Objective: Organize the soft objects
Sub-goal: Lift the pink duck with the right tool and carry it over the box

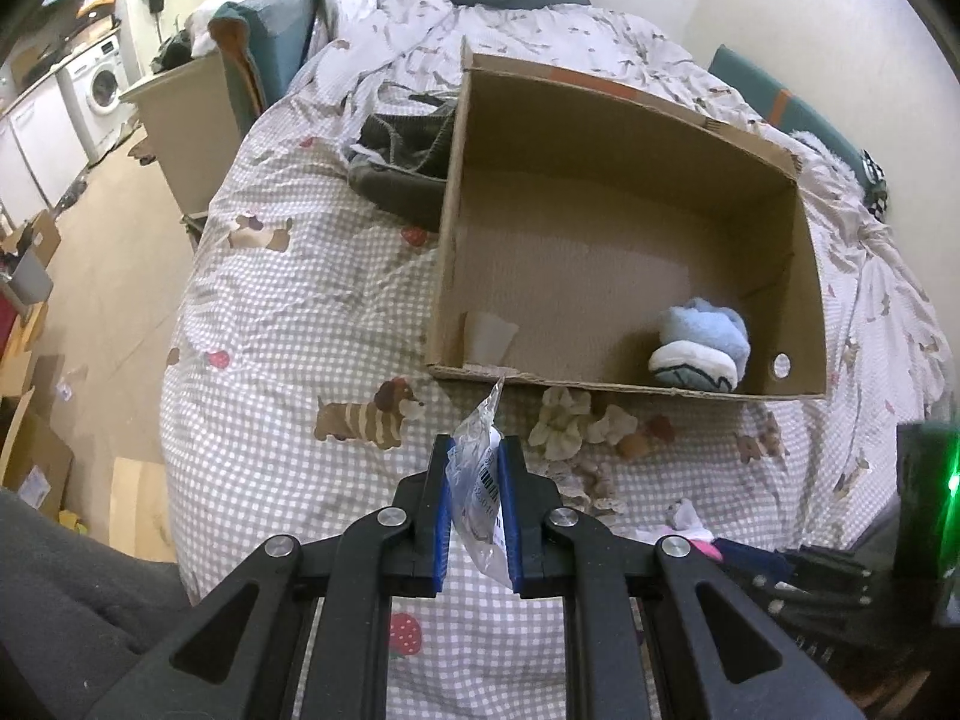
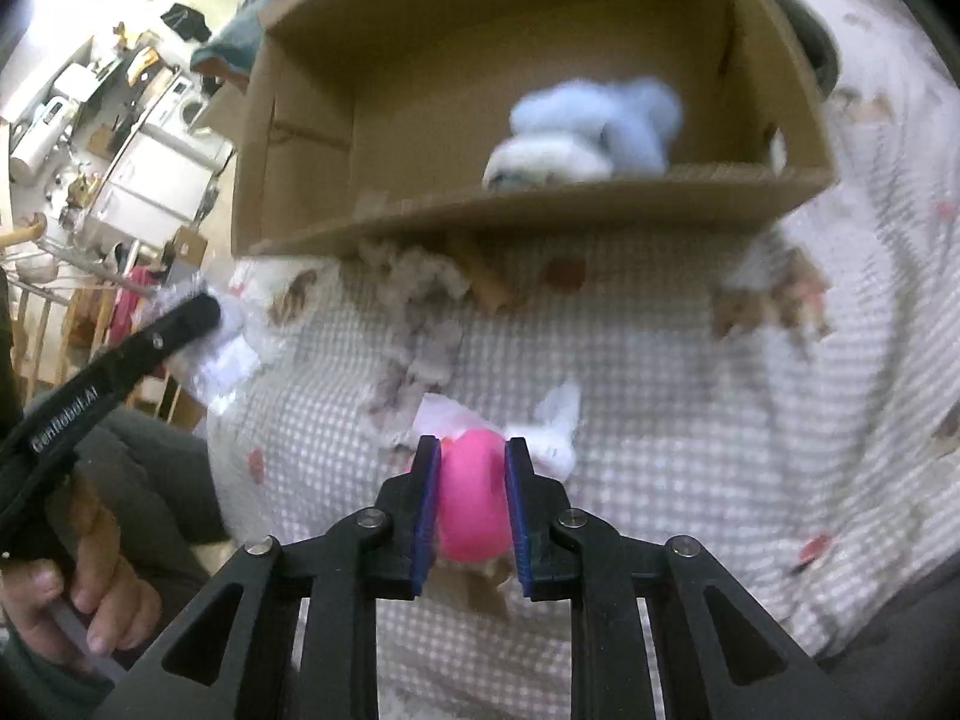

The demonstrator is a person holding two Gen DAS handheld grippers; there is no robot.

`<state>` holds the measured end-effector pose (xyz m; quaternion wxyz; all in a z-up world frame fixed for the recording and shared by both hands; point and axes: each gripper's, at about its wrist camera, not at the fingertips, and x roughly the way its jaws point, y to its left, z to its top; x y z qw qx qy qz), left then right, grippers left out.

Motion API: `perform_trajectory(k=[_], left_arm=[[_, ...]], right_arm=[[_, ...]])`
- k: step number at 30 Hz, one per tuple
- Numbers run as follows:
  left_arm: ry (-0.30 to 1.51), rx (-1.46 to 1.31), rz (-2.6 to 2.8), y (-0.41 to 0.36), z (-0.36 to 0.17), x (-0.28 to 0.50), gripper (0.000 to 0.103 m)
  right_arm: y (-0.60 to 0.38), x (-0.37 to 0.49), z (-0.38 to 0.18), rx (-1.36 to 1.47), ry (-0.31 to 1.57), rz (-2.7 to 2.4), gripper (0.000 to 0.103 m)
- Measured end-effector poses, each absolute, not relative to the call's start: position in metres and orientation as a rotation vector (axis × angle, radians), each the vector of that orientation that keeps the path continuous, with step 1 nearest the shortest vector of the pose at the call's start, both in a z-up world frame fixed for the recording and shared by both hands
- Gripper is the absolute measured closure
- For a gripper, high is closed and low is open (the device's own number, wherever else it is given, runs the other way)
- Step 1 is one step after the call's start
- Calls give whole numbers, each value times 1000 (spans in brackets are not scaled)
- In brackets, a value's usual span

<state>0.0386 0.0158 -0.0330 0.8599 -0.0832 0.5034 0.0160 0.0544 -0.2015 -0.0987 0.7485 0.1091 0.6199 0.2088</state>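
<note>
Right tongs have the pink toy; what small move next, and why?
Probably carry the right tongs forward over the cardboard box's near wall: they are shut on the pink toy, and the blue plush already lies inside.

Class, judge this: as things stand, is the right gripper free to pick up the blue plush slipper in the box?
Probably not: the right gripper is already shut on a pink soft object. The blue slipper lies unobstructed inside the open cardboard box.

Plush toy [image 1: 702,342] in cardboard box [image 1: 804,276] on bed [image 1: 288,300]; clothes pile [image 1: 402,162] left of box.
</note>
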Motion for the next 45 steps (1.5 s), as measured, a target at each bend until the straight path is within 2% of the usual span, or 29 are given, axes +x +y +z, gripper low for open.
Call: perform_trajectory(k=[1,2,3,8,13,14,15,23,30,45], left_arm=[[1063,-186,37,18,-34,39,90],[1069,-201,41,21,-35,39,90],[1073,-211,43,23,-36,39,90],[1084,-229,44,24,-39,40,90],[1087,-220,34,20,-39,41,90],[1088,-217,33,19,-40,41,90],[1089,-214,34,19,-40,41,90],[1076,-214,47,21,-37,40,90],[997,-169,43,14,-17,39,90],[847,-103,7,0,46,92,90]], right_arm=[[-199,53,-101,220,1367,447,57],[-197,51,-102,190,1381,428,51],[-196,49,-103,162,1390,407,50],[-193,38,-93,103,1369,379,50],[-193,31,-107,117,1460,384,50],[-191,30,-107,112,1457,395,52],[-187,30,-105,112,1443,405,61],[-179,32,-84,134,1377,457,61],[-219,56,-26,314,1081,435,61],[-265,93,41,419,734,471,61]])
